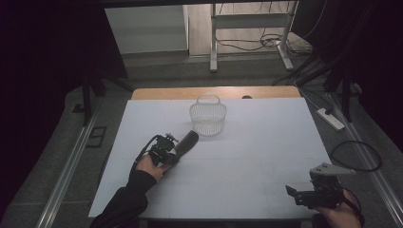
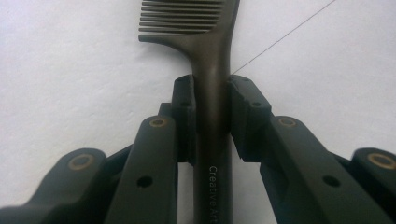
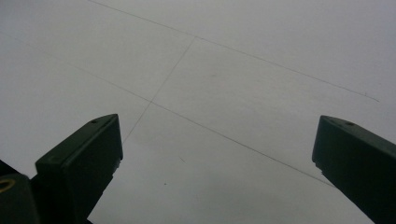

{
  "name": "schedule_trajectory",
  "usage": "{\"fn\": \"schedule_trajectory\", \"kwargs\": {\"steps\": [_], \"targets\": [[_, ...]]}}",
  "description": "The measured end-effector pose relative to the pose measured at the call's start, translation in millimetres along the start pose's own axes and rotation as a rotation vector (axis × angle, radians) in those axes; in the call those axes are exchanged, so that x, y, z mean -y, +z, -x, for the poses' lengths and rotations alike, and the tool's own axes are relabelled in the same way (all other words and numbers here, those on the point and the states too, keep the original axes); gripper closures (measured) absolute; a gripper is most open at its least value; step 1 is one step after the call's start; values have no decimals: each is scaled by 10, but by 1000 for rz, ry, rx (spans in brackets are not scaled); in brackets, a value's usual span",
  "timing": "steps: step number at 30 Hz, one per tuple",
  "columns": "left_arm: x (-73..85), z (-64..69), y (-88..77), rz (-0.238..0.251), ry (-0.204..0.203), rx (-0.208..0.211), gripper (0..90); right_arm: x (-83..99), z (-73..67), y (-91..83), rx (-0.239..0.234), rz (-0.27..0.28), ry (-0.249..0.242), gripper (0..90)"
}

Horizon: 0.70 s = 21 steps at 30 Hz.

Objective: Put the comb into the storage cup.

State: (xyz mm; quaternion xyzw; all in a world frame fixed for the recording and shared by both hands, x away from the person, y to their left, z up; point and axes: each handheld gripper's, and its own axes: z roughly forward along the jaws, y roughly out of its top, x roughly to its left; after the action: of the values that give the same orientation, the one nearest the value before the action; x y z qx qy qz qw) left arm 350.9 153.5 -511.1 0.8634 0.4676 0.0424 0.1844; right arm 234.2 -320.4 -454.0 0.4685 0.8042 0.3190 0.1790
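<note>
Your left hand-held gripper (image 2: 212,100) is clamped on the comb (image 2: 212,60) handle, its long axis pointing straight toward the basket (image 1: 208,116) just ahead; right hand-held gripper (image 3: 215,154) gapes wide, holding nothing.

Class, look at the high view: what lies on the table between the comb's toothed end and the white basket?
Nothing: in the high view, bare white table separates the comb from the basket.
</note>
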Motion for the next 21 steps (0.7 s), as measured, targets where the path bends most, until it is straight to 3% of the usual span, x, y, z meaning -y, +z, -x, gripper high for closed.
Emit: {"fn": "schedule_trajectory", "kwargs": {"steps": [5, 21], "targets": [[44, -43, -32, 15, -15, 9, 724, -2, -3, 2, 0, 0, 0, 16], [141, -14, -154, 73, -6, 24, 723, -1, -1, 0, -3, 1, 0, 16]]}}
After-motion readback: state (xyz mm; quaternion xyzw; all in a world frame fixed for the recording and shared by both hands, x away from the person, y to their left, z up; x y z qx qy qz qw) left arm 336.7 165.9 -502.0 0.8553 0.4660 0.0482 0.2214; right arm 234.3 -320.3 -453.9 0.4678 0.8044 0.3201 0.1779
